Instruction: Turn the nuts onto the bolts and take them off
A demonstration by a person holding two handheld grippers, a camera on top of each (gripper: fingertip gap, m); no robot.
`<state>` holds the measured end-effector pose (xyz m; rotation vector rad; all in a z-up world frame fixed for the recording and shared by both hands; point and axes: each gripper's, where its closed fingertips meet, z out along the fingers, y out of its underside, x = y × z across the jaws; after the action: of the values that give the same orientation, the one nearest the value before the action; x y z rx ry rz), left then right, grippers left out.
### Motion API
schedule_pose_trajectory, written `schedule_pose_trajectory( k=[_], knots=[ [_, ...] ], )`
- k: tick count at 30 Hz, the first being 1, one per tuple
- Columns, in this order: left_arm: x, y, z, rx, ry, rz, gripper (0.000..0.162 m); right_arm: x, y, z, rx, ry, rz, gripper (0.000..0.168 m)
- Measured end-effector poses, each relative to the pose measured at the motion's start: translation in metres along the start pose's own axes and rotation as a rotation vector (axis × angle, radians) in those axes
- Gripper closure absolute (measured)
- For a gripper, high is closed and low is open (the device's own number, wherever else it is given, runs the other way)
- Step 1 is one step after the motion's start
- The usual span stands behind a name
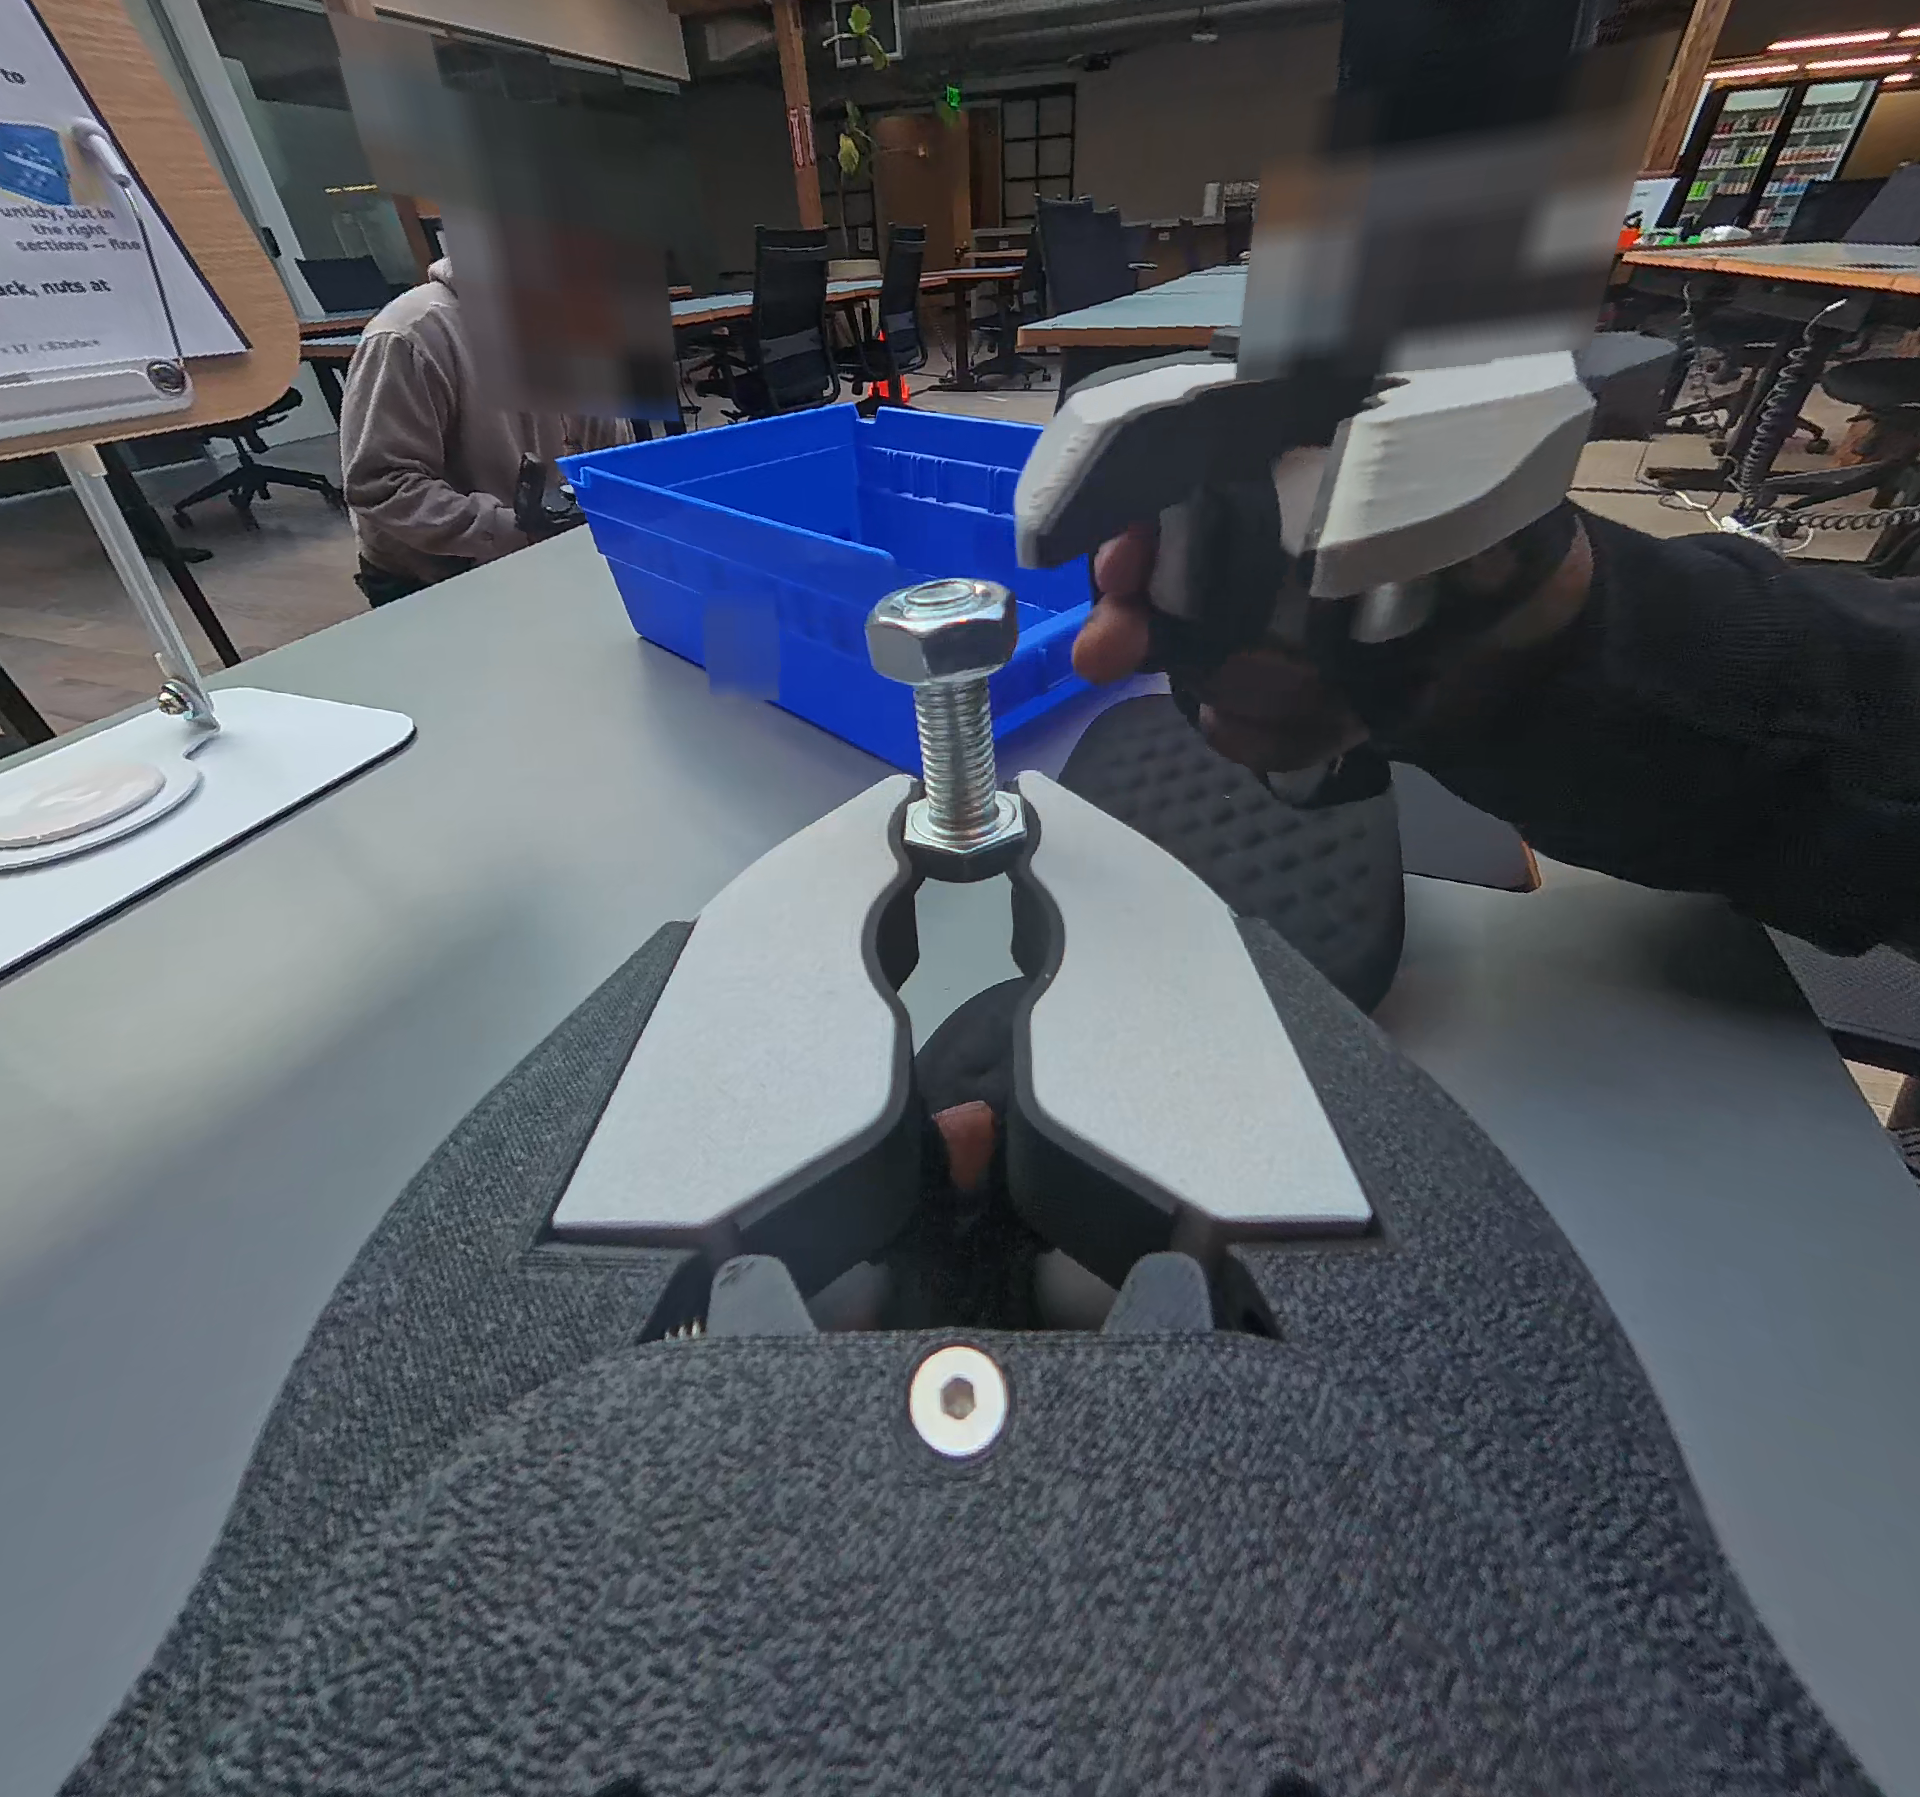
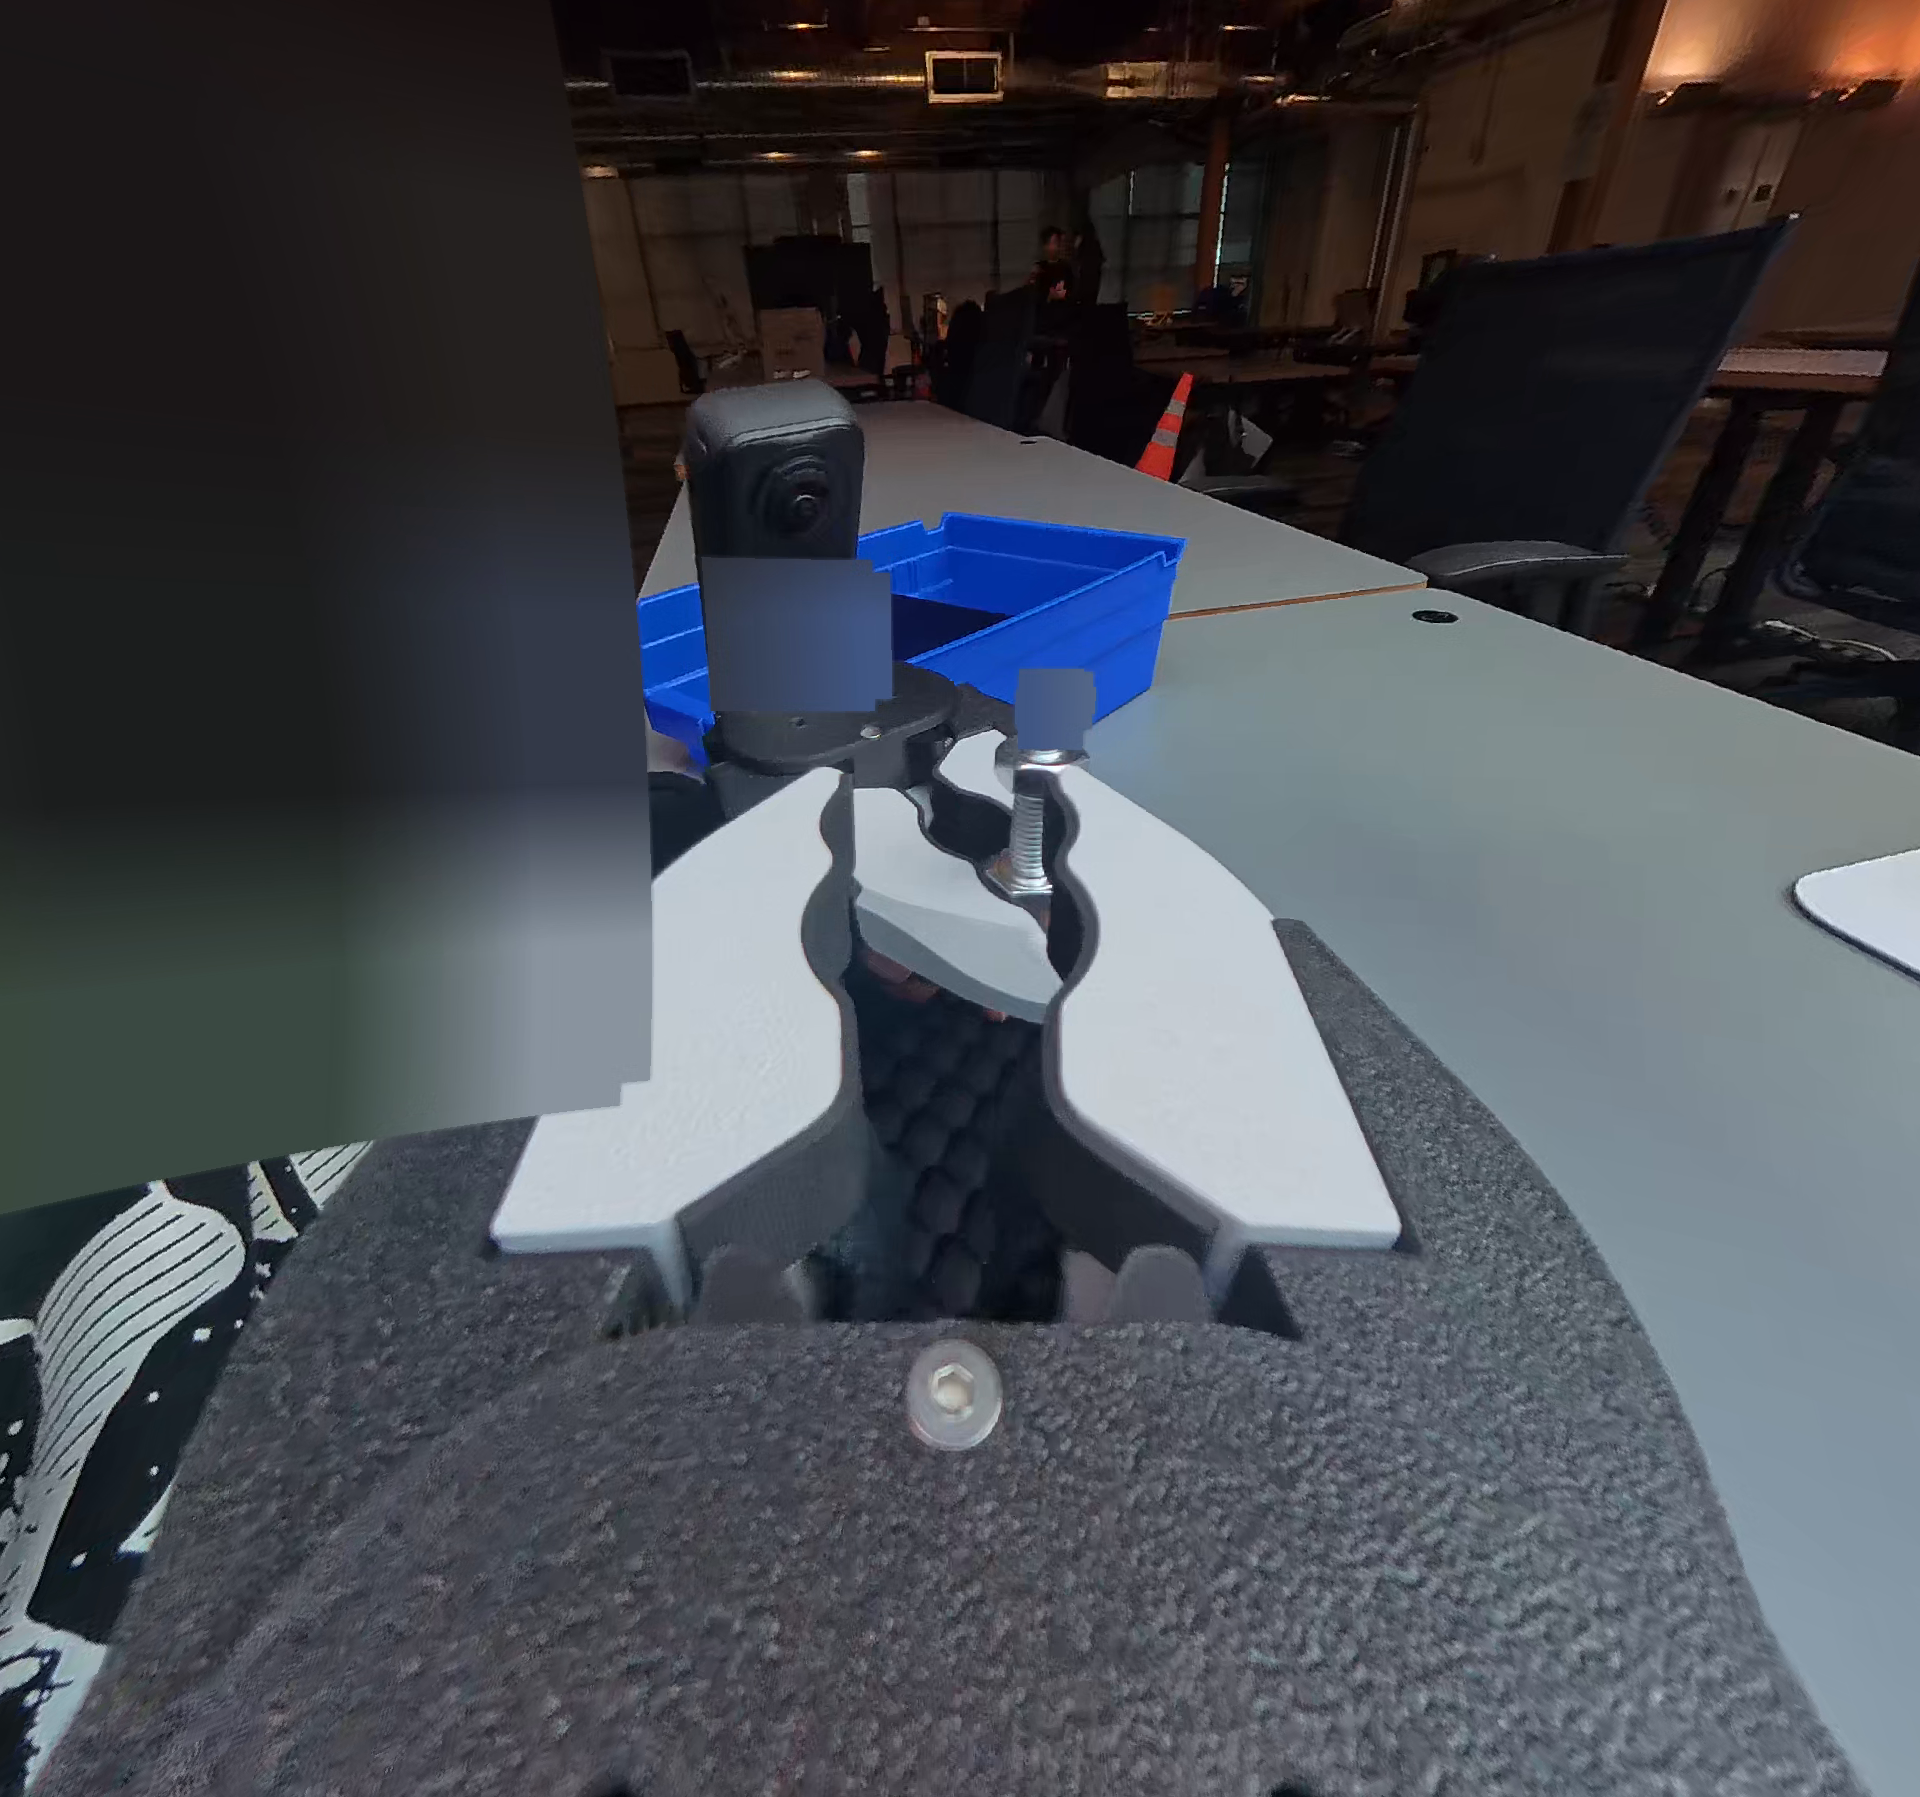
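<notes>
A silver bolt [image 1: 958,750] stands upright with its hex head pinched between the tips of my left gripper [image 1: 966,838]. A silver hex nut [image 1: 940,630] sits at the top end of its thread. My right gripper [image 1: 1195,542], held by a black-gloved hand [image 1: 1558,667], hovers up and to the right of the nut, apart from it. In the right wrist view my right gripper [image 2: 940,791] is open and empty. There the bolt [image 2: 1029,833] shows beside its right finger, held by the left gripper [image 2: 1023,880]. The nut is hidden by a blur patch.
A blue plastic bin [image 1: 831,521] stands on the grey table [image 1: 468,916] behind the bolt; it also shows in the right wrist view [image 2: 1039,604]. A stand with a white base [image 1: 239,771] is at left. A black dimpled object [image 1: 1257,854] lies right of the bolt. A person sits beyond the table's left edge. Some 6 centimetres of space lies between my two pairs of fingers.
</notes>
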<state>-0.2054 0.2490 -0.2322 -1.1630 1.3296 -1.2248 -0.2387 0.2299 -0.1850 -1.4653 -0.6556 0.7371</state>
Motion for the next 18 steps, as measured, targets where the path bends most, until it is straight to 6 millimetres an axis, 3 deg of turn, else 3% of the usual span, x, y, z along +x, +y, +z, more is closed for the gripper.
schedule_pose_trajectory(
  k=[5,11,18],
  knots=[
    [0.003,-0.001,0.0,0.002,0.014,0.002,0.149,0.007,0.002,0.021,-0.014,-0.015,0.012,0.112],
    [0.008,0.002,0.003,-0.013,0.036,0.008,0.148,-0.001,0.008,0.047,-0.086,-0.094,-0.008,0.107],
    [0.002,-0.001,0.0,0.004,0.01,0.006,0.148,0.0,0.005,0.036,-0.065,-0.067,0.0,0.112]
  ],
)
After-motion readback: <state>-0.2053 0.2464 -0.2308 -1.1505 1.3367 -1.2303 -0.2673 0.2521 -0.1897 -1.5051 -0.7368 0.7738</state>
